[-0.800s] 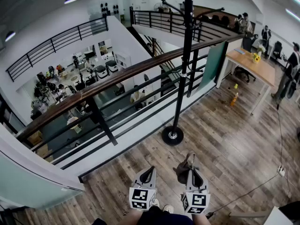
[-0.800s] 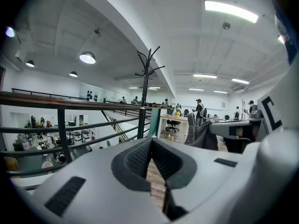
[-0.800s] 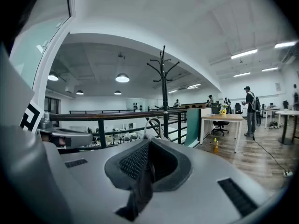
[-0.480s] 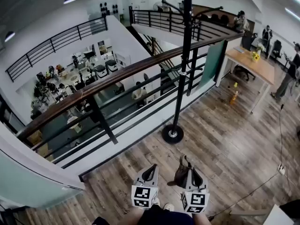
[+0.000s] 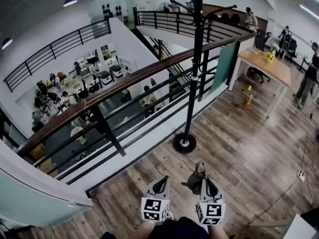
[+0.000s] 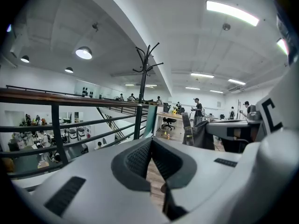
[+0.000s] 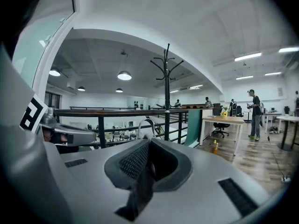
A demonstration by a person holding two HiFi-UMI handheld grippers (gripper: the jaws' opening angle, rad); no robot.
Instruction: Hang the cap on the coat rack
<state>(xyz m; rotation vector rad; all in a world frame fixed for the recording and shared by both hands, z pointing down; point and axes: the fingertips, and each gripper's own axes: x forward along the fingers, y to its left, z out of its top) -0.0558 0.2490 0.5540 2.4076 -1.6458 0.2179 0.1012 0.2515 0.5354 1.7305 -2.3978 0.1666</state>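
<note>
Cap [image 5: 195, 175]

Head view: brown, pinched in right gripper [image 5: 206, 182], held low before body for carrying, well apart from coat rack [image 5: 193, 83]. Left gripper [image 5: 161, 184] just beside, idle. Versus earlier: grippers, Cap and rack base hardly shifted.

Left gripper view: jaws together, nothing between. Coat rack [image 6: 147, 73] ahead.

Right gripper view: jaws clamped on dark Cap fabric [image 7: 140, 190]. Coat rack [image 7: 167, 73] hooks ahead and higher, so lift likely needed.

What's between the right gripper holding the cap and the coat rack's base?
Nothing: in the head view only bare wood floor lies between the right gripper, shut on the cap, and the coat rack base.
</note>
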